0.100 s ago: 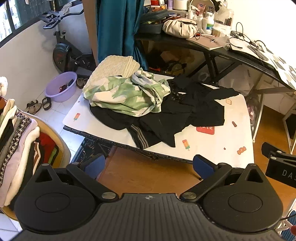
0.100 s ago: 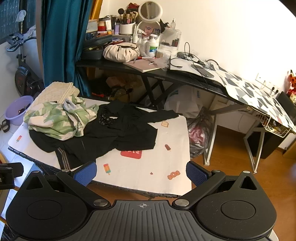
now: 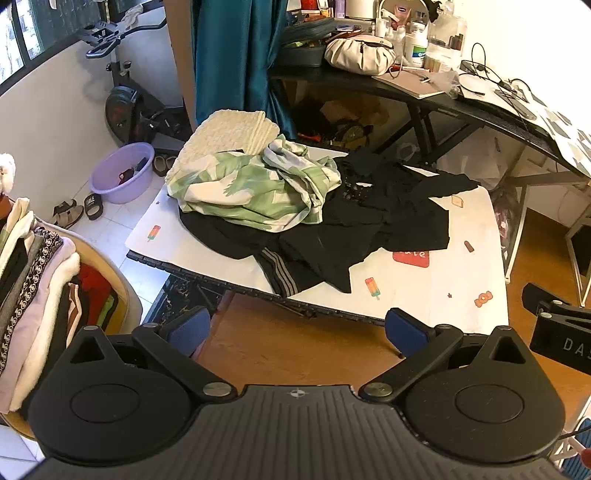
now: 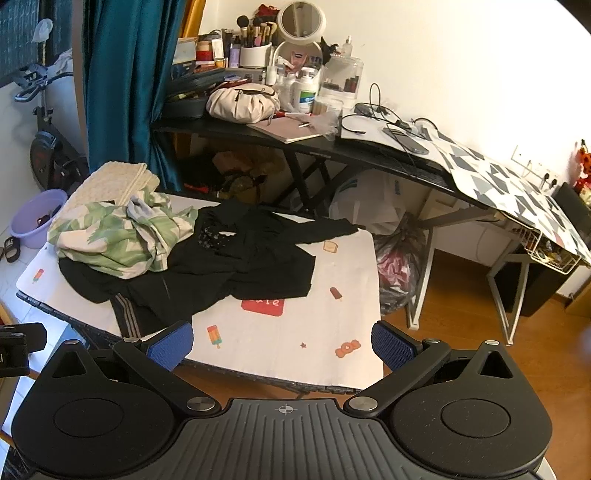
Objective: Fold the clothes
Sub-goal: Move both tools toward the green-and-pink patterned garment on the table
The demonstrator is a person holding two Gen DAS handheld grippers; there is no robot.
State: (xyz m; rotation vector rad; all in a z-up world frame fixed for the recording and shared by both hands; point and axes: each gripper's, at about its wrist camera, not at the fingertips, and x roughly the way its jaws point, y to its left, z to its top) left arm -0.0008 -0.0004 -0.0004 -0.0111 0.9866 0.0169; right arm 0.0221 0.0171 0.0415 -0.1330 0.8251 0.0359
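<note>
Clothes lie in a heap on a low folding table (image 3: 436,306) with a white cover that has little ice lollies and sweets printed on it. Behind the low folding table stands a long black desk (image 4: 332,147) full of bottles, brushes, a round mirror (image 4: 301,18) and a soft cream bag (image 4: 242,101). A teal curtain (image 4: 125,81) hangs behind the far left corner of the low folding table, and an exercise bike (image 3: 125,99) and a purple basin (image 3: 123,171) are on the tiled floor to its left. More folded clothes are stacked on a chair (image 3: 33,280) near its front left corner. On the low folding table I count one cream knitted piece (image 3: 229,134) at the far left, one green and white leafy garment (image 3: 255,188) in front of it, one black garment (image 3: 391,210) spread to the right of that, and one dark piece with grey stripes (image 3: 284,275) poking out at the front edge. The left gripper (image 3: 295,332) hangs in the air in front of the low folding table, above the wooden floor, with its blue pads far apart and nothing between them. The right gripper (image 4: 282,345) hangs over the front edge of the low folding table, also spread wide and empty. The heap is well apart from both grippers, on the far side of them.
</note>
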